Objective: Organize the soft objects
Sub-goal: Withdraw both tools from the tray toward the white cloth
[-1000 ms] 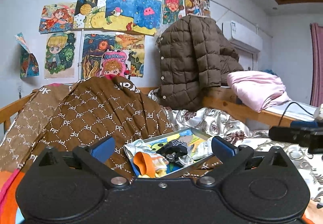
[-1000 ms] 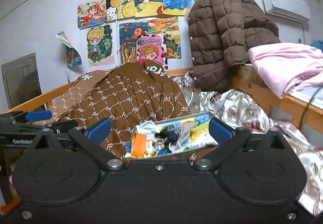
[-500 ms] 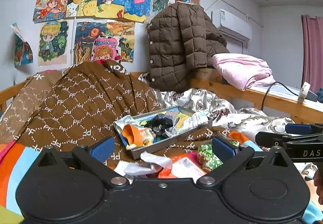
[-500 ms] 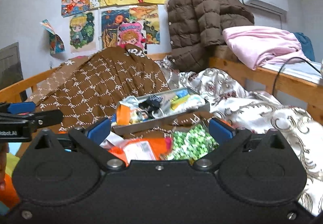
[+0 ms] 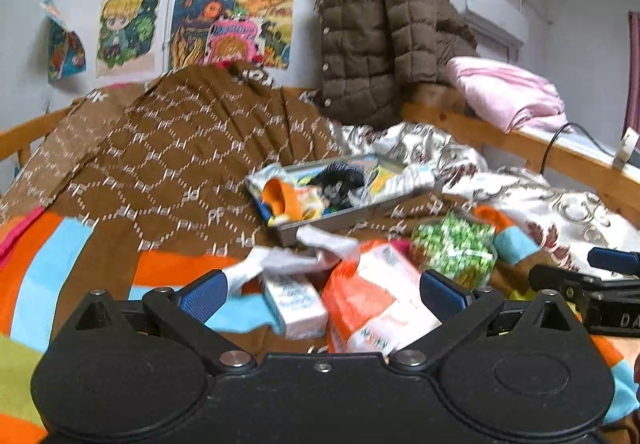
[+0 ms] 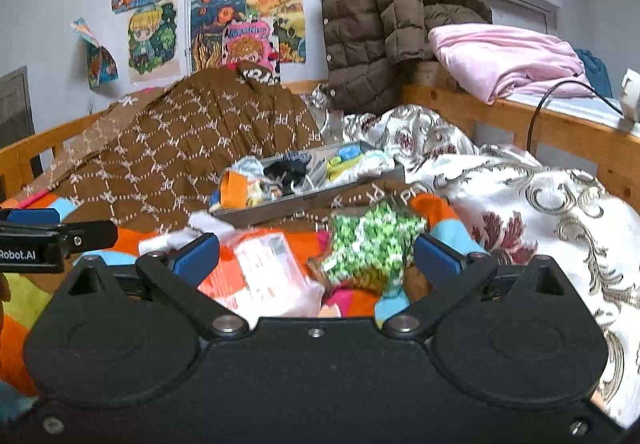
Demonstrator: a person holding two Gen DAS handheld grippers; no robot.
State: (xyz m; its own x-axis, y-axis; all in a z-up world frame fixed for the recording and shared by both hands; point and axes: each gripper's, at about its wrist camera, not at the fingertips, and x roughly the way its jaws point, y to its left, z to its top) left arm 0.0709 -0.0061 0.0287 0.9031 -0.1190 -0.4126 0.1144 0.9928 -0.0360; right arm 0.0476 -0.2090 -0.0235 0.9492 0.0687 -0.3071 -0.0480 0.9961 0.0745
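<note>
A grey metal tray filled with small soft items lies on the bed. In front of it lie an orange and white packet, a green patterned bag, a small white pack and white crumpled cloth. My left gripper is open and empty, just above the packets. My right gripper is open and empty, over the orange packet and green bag.
A brown patterned quilt is heaped behind the tray. A silver floral blanket lies to the right. A wooden bed rail carries a pink blanket, a brown jacket and a black cable.
Both grippers have tilted down and moved in toward the bed. The packets and green bag in front of the tray have come into view between the open fingers.
</note>
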